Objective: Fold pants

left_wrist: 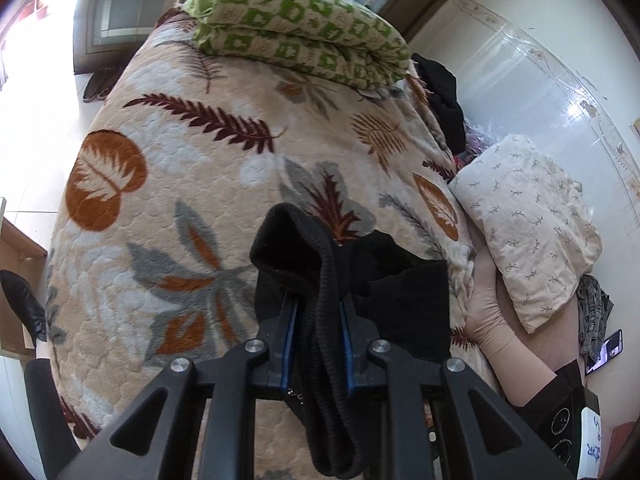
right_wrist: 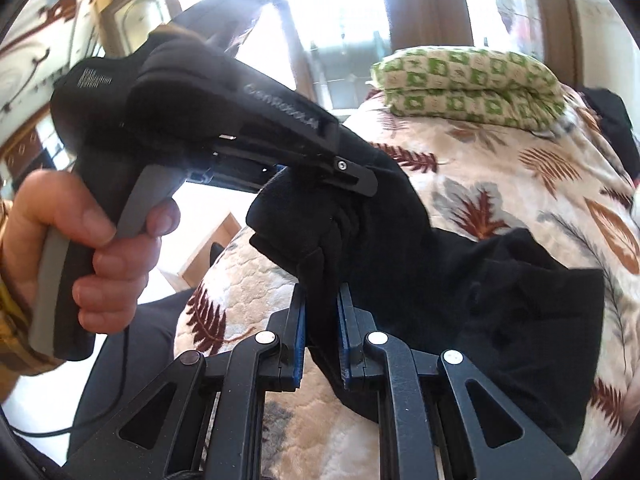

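Note:
The black pants (left_wrist: 400, 292) lie bunched on a bed with a leaf-patterned blanket (left_wrist: 168, 168). In the left wrist view my left gripper (left_wrist: 318, 312) is shut on a ribbed black edge of the pants, which hangs down between the blue pads. In the right wrist view my right gripper (right_wrist: 322, 320) is shut on another fold of the pants (right_wrist: 500, 300), lifted a little off the blanket (right_wrist: 500, 168). Just above it a bare hand (right_wrist: 92, 240) holds the left gripper (right_wrist: 360, 184), whose tips pinch the same black cloth.
A folded green-patterned quilt (left_wrist: 304, 32) lies at the bed's far end, with dark clothes (left_wrist: 444, 92) beside it. A pale pillow (left_wrist: 528, 224) and a gloved hand (left_wrist: 488, 312) are at the right edge, near a phone (left_wrist: 612, 348). A cardboard box (left_wrist: 16, 264) and a black boot (left_wrist: 24, 300) are on the left.

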`<state>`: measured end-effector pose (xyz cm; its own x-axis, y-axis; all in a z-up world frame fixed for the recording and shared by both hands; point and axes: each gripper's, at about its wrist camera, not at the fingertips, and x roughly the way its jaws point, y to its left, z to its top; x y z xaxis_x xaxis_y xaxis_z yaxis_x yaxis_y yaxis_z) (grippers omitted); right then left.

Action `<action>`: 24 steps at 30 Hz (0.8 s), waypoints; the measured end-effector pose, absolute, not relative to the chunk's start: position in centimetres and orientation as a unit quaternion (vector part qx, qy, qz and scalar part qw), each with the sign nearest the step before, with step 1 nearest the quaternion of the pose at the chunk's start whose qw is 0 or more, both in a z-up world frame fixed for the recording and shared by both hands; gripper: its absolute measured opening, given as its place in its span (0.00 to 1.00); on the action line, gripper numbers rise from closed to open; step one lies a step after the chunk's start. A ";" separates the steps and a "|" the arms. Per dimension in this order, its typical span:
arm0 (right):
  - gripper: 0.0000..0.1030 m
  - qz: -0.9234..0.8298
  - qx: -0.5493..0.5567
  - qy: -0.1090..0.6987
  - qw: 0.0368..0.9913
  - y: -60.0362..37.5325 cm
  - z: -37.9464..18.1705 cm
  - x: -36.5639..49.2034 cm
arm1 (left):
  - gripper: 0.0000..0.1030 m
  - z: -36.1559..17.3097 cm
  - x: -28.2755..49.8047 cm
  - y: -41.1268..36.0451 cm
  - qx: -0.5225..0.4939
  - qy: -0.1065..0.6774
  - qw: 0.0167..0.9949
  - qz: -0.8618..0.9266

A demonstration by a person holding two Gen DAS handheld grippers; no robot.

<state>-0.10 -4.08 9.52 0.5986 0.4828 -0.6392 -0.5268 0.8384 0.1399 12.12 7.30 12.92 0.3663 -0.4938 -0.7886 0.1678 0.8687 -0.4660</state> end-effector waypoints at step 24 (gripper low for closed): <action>0.12 0.147 0.137 0.359 0.911 -20.3 9.5 -1.0 | 0.25 13.8 12.9 -13.0 -0.028 0.547 0.785 -0.288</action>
<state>-1.02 -20.29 9.53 0.6991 0.3668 -0.6137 -0.1703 0.9191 0.3554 12.90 -12.96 13.80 0.2350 -0.4836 -0.8432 0.4216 0.8323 -0.3598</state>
